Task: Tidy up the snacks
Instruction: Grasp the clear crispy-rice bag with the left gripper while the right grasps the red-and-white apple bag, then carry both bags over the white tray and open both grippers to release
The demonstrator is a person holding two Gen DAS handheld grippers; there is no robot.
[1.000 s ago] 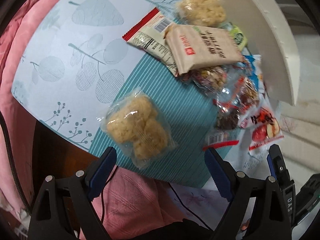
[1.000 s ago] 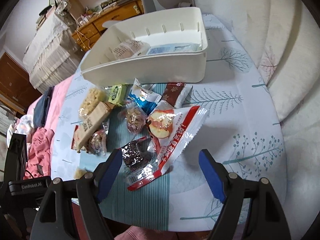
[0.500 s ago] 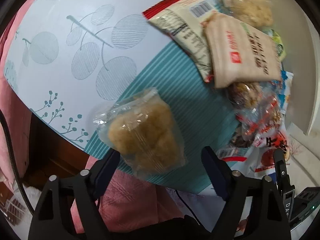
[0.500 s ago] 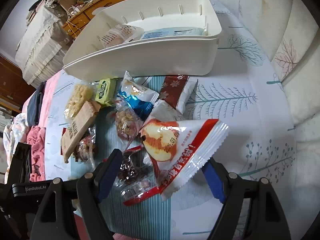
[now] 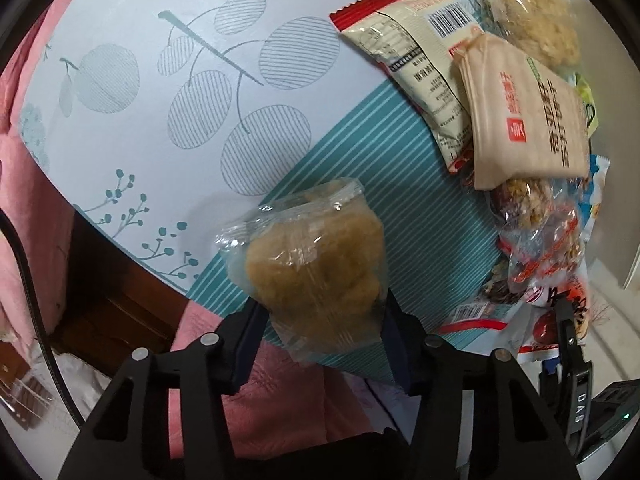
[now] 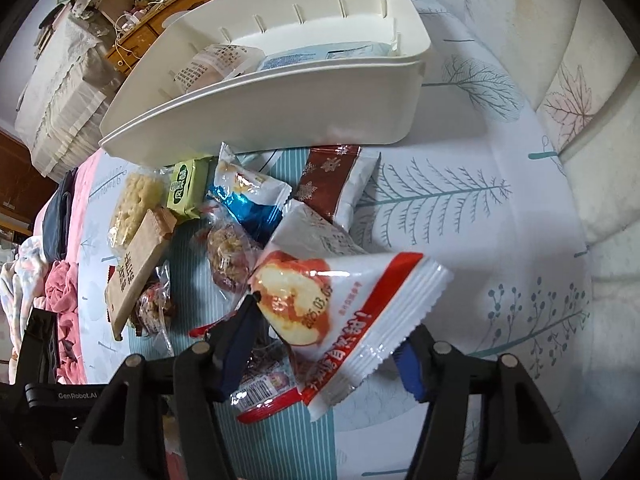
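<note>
Left gripper [image 5: 320, 320] closing, pads against a clear-wrapped rice cake [image 5: 312, 264]; right gripper [image 6: 328, 344] closing around a white apple-print packet [image 6: 344, 312].

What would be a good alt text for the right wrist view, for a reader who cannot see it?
The right gripper is closing on a white and red snack packet printed with an apple, above a heap of wrapped snacks on a leaf-patterned tablecloth. Behind the heap stands a white bin holding a few packets.
</note>
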